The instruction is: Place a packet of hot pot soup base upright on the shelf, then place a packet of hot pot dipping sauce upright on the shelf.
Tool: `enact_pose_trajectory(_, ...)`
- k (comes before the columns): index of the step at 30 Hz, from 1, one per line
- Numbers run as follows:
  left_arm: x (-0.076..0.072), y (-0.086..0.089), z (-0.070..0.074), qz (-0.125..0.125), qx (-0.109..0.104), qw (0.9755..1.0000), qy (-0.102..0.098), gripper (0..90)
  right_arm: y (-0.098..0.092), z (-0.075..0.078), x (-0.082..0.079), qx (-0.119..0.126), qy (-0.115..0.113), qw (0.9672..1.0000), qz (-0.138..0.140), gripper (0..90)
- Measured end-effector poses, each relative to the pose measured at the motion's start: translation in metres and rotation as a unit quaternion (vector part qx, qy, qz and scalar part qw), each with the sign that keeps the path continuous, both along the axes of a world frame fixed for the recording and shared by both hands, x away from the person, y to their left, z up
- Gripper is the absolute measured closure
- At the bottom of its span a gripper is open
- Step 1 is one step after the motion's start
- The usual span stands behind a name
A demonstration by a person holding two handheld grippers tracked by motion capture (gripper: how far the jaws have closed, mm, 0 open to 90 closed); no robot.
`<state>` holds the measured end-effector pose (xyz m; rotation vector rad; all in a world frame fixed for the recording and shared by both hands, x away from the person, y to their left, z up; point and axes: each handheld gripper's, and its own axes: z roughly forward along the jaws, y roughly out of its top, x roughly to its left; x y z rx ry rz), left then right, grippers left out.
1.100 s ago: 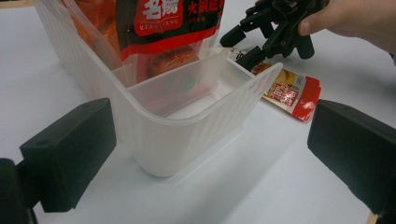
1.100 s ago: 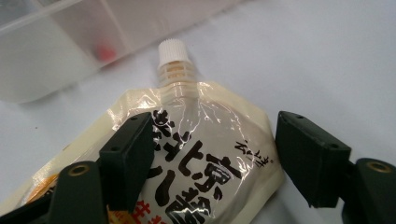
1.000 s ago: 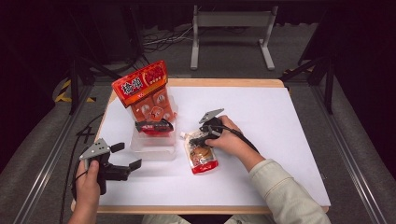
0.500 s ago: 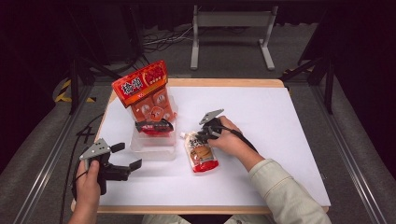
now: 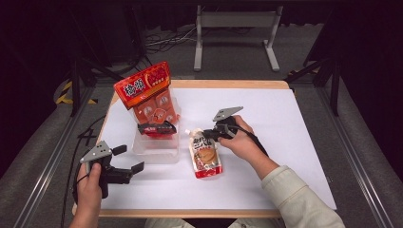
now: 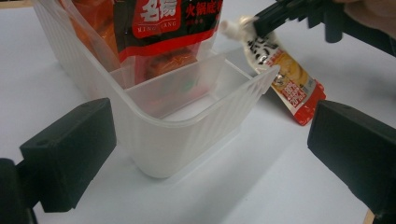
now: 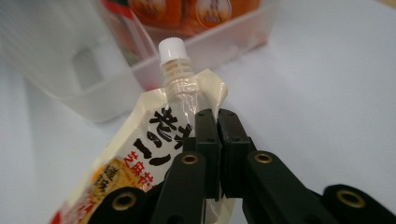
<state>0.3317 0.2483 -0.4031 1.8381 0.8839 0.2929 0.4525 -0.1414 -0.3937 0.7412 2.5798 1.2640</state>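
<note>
A spouted pouch (image 5: 206, 159) with a white cap (image 7: 172, 49) and an orange-red base lies on the white table, just right of a clear plastic bin (image 5: 142, 148). My right gripper (image 5: 203, 136) has just been closing and is now shut on the pouch (image 7: 149, 140) near its top corner, beside the spout, whose end is raised a little. In the right gripper view the jaws (image 7: 217, 116) pinch the film edge. My left gripper (image 5: 127, 159) is held open at the bin's near left side, nothing between its jaws (image 6: 212, 135), facing the bin wall (image 6: 154, 140).
The bin holds a tall red snack bag (image 5: 142, 85) and a dark red sauce packet (image 5: 157, 127); its front compartment (image 6: 187, 100) has nothing in it. The white table sheet (image 5: 294, 123) stretches bare to the right. A metal stand (image 5: 235, 21) is beyond the table.
The right gripper's jaws closed on the pouch's top and rose slightly, tilting the spout end up off the table. The left gripper stayed where it was.
</note>
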Motion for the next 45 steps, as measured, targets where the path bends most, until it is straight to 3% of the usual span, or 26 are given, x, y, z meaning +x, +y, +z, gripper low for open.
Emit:
enact_pose_trajectory(6,-0.001,0.0,0.001,0.0,-0.003,1.0,0.0,2.1,-0.012,0.024,-0.023,0.036,-0.014,0.999,0.022,89.1)
enact_pose_trajectory(12,-0.002,0.0,0.001,-0.001,-0.003,1.0,-0.002,2.1,-0.026,0.035,-0.043,0.093,-0.005,0.9939,0.06,89.2)
enact_pose_trajectory(18,-0.002,-0.001,0.002,-0.001,-0.005,1.0,-0.002,2.1,-0.035,0.043,-0.054,0.125,-0.007,0.9889,0.081,89.4)
enact_pose_trajectory(20,-0.003,-0.001,0.002,-0.005,-0.01,0.9999,0.0,2.5,-0.039,0.047,-0.056,0.131,-0.011,0.9878,0.084,89.4)
enact_pose_trajectory(21,-0.003,-0.002,0.002,-0.021,-0.042,0.9989,0.006,2.5,-0.04,0.048,-0.057,0.135,-0.012,0.9871,0.084,89.5)
enact_pose_trajectory(22,-0.003,-0.002,0.003,-0.028,-0.052,0.9982,0.004,2.0,-0.042,0.049,-0.057,0.141,-0.012,0.9865,0.083,89.5)
enact_pose_trajectory(24,-0.004,-0.003,0.005,-0.032,-0.056,0.9979,0.0,1.9,-0.044,0.05,-0.057,0.146,-0.01,0.9858,0.083,89.5)
enact_pose_trajectory(30,-0.008,-0.009,0.014,-0.053,-0.055,0.9965,-0.033,1.9,-0.053,0.058,-0.061,0.178,0.0,0.9805,0.083,89.5)
enact_pose_trajectory(32,-0.009,-0.014,0.017,-0.063,-0.061,0.9949,-0.049,2.0,-0.055,0.062,-0.064,0.188,0.001,0.9784,0.086,89.5)
enact_pose_trajectory(39,-0.01,-0.031,0.025,-0.085,-0.065,0.9906,-0.084,2.6,-0.058,0.069,-0.067,0.19,-0.007,0.9772,0.096,89.5)
enact_pose_trajectory(41,-0.011,-0.037,0.028,-0.102,-0.068,0.9881,-0.093,2.5,-0.059,0.072,-0.068,0.194,-0.008,0.9763,0.096,89.4)
enact_pose_trajectory(45,-0.01,-0.051,0.034,-0.127,-0.041,0.9848,-0.111,4.2,-0.058,0.077,-0.069,0.198,-0.01,0.9751,0.098,89.4)
